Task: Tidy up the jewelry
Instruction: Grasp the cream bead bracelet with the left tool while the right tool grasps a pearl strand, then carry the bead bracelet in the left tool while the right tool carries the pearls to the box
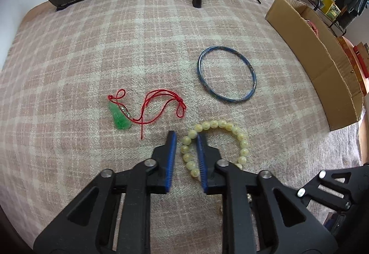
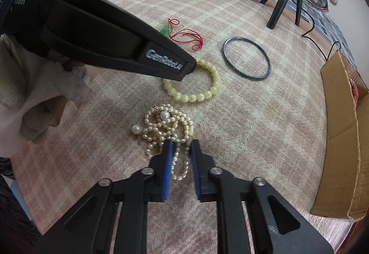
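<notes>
Both grippers down on blanket (image 1: 92, 51), jaws narrowly parted: left gripper (image 1: 186, 137) straddling bead bracelet (image 1: 242, 145), right gripper (image 2: 181, 145) over pearl necklace (image 2: 166, 127); risk: loose strands snagging, slipping on closure.

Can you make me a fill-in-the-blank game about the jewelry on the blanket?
1. The left gripper has its fingers around the pale yellow ____ bracelet.
2. The green jade pendant hangs on a thin ____ cord.
3. The right gripper is open over a tangled white ____ necklace.
4. The thin blue round bangle lies ____ on the pink checked blanket.

Missing words: beaded; red; pearl; flat
</notes>
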Motion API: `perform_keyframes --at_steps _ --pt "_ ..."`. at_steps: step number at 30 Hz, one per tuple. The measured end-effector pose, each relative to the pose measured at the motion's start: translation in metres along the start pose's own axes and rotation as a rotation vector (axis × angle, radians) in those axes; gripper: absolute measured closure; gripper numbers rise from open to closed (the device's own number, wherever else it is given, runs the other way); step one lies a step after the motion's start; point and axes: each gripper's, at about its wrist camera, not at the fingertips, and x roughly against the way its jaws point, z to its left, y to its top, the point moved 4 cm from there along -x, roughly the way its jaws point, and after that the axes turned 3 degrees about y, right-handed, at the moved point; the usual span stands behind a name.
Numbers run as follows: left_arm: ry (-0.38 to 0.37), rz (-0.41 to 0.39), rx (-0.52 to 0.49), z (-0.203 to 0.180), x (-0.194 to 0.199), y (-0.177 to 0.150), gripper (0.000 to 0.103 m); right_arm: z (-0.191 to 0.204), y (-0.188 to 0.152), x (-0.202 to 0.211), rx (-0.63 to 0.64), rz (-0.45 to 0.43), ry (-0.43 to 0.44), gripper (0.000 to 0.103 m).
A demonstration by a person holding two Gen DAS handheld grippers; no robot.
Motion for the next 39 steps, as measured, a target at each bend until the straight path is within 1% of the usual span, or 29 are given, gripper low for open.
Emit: perform_keyframes --at_steps 3,5,7,10,16,27,39 --pt "0.007 -0.008 -0.005 -0.003 0.0 0.001 0.094 0.003 0.0 0.001 0.008 -0.002 0.003 0.1" --pt "0.002 -0.013 0.002 -0.002 0.002 0.001 0.095 0.002 0.0 0.003 0.0 -0.009 0.009 0.1" --pt "-0.004 -0.016 0.011 0.0 0.005 0.001 0.098 0.0 -0.001 0.007 -0.007 -0.019 0.01 0.101" --pt "-0.008 -0.028 0.019 0.005 0.013 0.0 0.098 -0.001 -0.001 0.014 -0.009 -0.035 0.012 0.101" --pt "-0.026 -0.076 0.03 0.01 0.034 0.001 0.098 0.0 0.003 0.037 -0.024 -0.093 0.017 0.101" --pt "-0.05 -0.13 0.038 0.011 0.062 0.003 0.098 -0.006 0.015 0.065 -0.055 -0.186 0.028 0.101" --pt "-0.083 -0.189 0.051 0.011 0.095 0.005 0.098 -0.008 0.021 0.113 -0.077 -0.302 0.021 0.101"
